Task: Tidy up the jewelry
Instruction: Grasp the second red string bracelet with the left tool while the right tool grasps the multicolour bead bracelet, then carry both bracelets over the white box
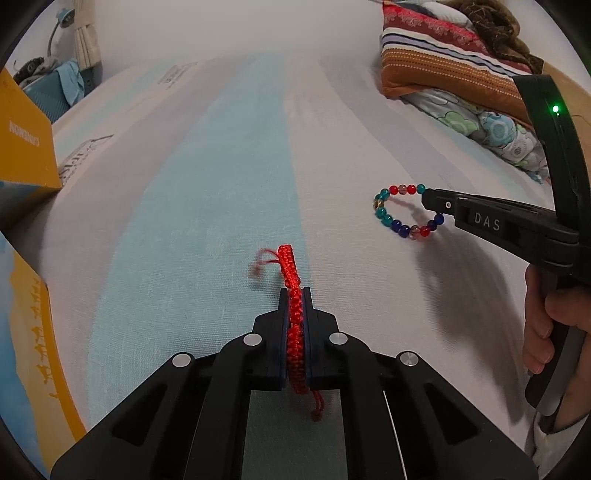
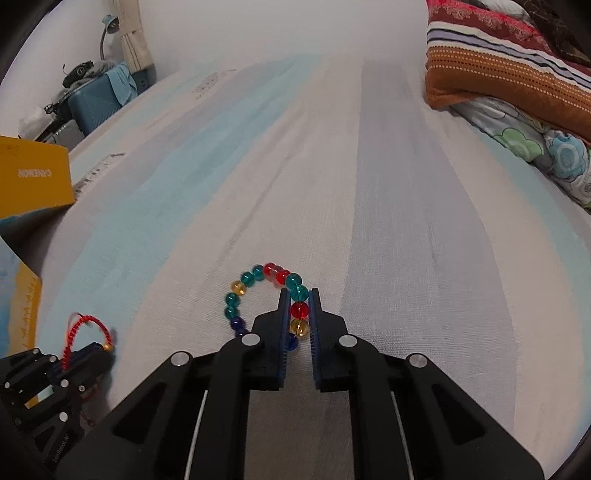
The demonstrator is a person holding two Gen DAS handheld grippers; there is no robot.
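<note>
This is a bedroom in someone's home. Nearly the whole frame is a bed, its sheet running in pale blue, white and grey stripes away from me. At the upper right sits a pile of folded bedding: a striped blanket in orange, red and white, with a floral quilt in greens and blues tucked beneath it. In the upper left corner a cream curtain hangs against a plain white wall, beside a small teal desk lamp and a blue suitcase with clothes heaped on it (nothing tidy there). A yellow cardboard box rests at the left edge.
</note>
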